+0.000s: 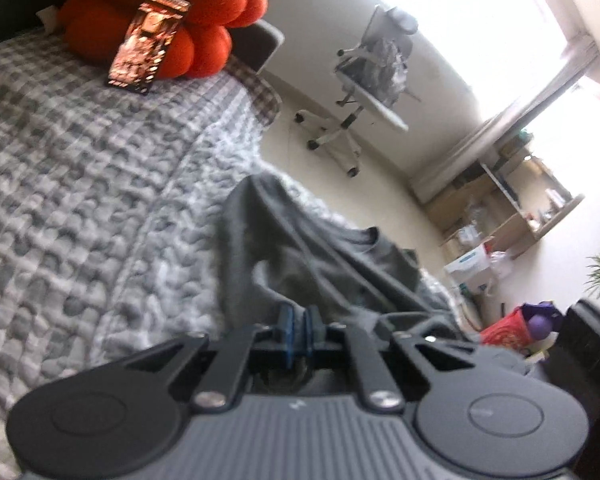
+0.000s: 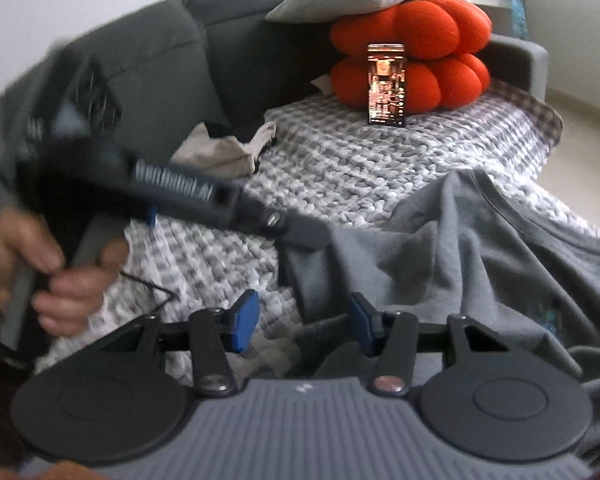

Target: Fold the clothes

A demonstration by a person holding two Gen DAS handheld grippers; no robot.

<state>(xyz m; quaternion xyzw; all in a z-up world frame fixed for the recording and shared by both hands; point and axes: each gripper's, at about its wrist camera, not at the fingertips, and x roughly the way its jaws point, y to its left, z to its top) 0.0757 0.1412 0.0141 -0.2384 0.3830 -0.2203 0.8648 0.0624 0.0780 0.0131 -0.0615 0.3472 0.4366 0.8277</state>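
Observation:
A grey sweatshirt (image 2: 480,248) lies bunched on a grey-and-white knitted blanket (image 2: 340,160) over a sofa. In the left wrist view the left gripper (image 1: 298,320) is shut, its blue pads pinching a fold of the grey sweatshirt (image 1: 300,248), which stretches away from it. In the right wrist view the right gripper (image 2: 302,320) is open, its blue pads (image 2: 246,316) apart just above the sweatshirt's near edge and the blanket. The left gripper (image 2: 300,236) shows there too, held by a hand, its tip at the sweatshirt's left edge.
Orange cushions (image 2: 412,52) and a propped phone (image 2: 386,84) stand at the blanket's far end. A beige cloth (image 2: 224,148) lies by the dark sofa back (image 2: 220,40). A white office chair (image 1: 372,80), shelves (image 1: 500,208) and bags stand on the floor beyond.

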